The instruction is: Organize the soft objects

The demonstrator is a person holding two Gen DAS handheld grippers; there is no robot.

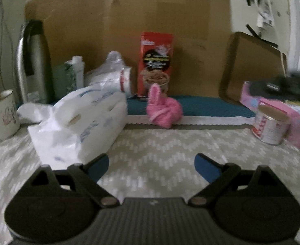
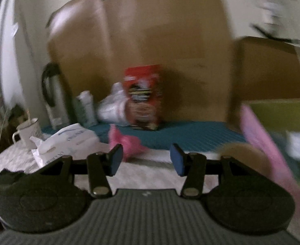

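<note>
Both tongs empty: left gripper (image 1: 151,166) spread wide over the chevron cloth (image 1: 160,149), right gripper (image 2: 146,157) open a bit narrower, nothing between the blue pads on either. Pink plush bunny (image 1: 163,108) sits centre-far, straddling the white lace edge of the teal mat (image 1: 207,106), just in front of the red cereal box (image 1: 155,61). Left view is sharp and shows a label-wrapped tin can (image 1: 270,124) on the right beside a pink box (image 1: 289,118), plus a mug (image 1: 1,114) and steel thermos (image 1: 34,61) far left. Right view is motion-blurred — bunny (image 2: 127,143) partly behind its left finger, can only a tan smear. White plastic bag (image 1: 78,126) bulks up near left, just beside the left finger. Cardboard sheet (image 1: 150,10) backs everything.
</note>
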